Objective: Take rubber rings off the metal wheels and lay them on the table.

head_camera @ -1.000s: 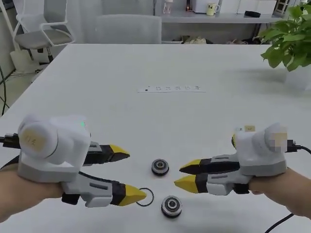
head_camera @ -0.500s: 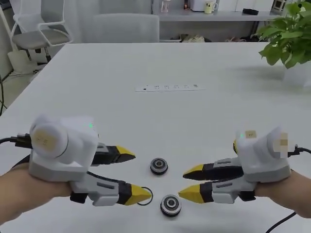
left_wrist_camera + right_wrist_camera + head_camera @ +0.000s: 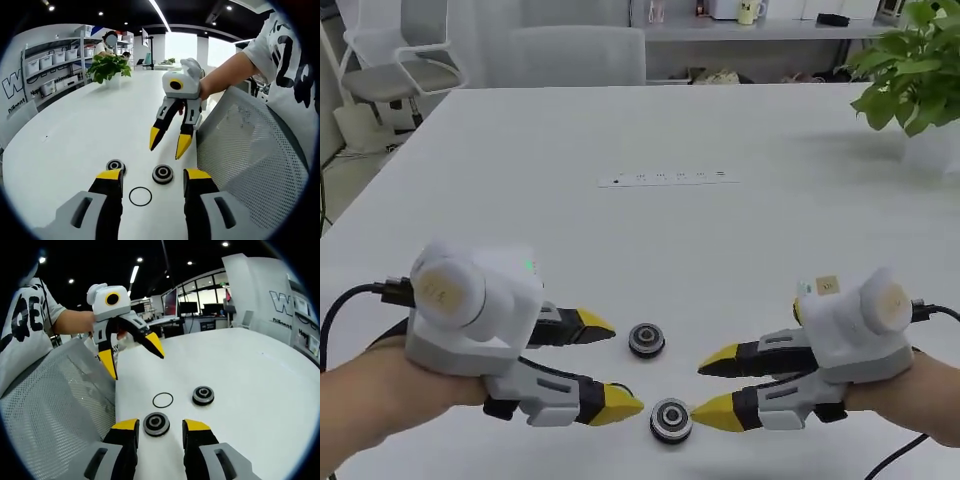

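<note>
A power strip (image 3: pixel 665 179) lies flat, well apart from the plant (image 3: pixel 910 60) at far right. Beyond stand a grey chair (image 3: pixel 575 55) and, left of it, an office chair (image 3: pixel 400 62).

Right gripper (image 3: pixel 160 426) jaws spread, near metal wheel (image 3: pixel 156 423) between the yellow tips, not pinched. Loose rubber ring (image 3: pixel 163 400) flat on table (image 3: pixel 250 380) just beyond, second wheel (image 3: pixel 203 395) beside it. Left gripper (image 3: pixel 136 362) hovers opposite, jaws apart.
</note>
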### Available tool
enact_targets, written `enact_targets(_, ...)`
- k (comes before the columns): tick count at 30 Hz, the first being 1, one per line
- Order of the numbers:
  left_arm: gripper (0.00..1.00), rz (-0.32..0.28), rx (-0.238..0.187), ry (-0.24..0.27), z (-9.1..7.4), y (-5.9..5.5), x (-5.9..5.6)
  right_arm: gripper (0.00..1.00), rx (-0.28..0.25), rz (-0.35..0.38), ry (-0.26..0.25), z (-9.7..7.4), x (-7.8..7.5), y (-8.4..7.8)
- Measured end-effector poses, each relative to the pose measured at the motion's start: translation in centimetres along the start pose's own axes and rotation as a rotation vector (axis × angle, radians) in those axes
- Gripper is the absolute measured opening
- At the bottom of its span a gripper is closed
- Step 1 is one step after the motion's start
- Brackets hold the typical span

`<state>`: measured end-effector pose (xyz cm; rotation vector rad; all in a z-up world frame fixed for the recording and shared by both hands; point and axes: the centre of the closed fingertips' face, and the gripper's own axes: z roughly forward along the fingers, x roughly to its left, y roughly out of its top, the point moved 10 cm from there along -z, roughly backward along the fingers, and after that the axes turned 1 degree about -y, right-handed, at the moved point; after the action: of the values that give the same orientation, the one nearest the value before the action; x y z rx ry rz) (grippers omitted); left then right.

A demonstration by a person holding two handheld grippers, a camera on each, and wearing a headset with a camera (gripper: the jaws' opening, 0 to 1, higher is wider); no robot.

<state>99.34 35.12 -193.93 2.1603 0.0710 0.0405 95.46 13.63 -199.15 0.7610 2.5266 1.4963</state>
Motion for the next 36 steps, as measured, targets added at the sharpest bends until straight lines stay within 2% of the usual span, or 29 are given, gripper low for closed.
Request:
enact_targets(12,0.40,0.008,0.030,-0.034,1.3,-0.2,0.0,0.36,0.046,-0.031,0.012,0.5,0.1,-0.8)
enact_targets(36,0.31,0.013,0.100,-0.107,4.7,-1.2,-0.6,0.36,0.068,-0.035,0.022,1.0,0.2,-1.4)
